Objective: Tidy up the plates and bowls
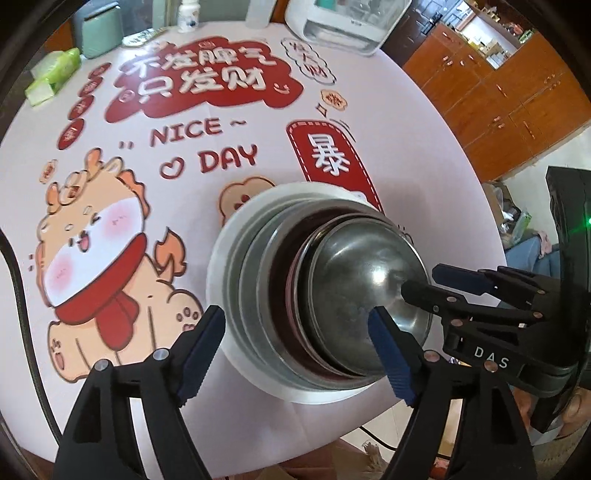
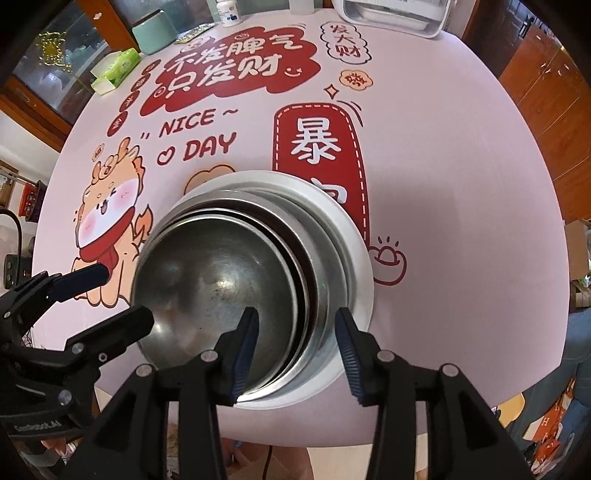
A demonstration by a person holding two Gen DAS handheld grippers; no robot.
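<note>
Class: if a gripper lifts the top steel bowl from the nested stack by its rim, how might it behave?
The top steel bowl looks rigid, probably light. Its polished surface may slip. Sitting off-centre in the stack, it might scrape or tip.

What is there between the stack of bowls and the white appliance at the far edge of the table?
Nothing stands between the stack of bowls and the white appliance; only the printed tablecloth, seen in both wrist views.

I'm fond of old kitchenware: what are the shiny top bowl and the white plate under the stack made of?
The top bowl looks like stainless steel: grey, glossy, with bright glints, blurred reflections and faint scuffs. The white plate at the bottom looks like glazed ceramic or melamine: an even matte-white rim with no reflections. The pictures cannot settle which.
</note>
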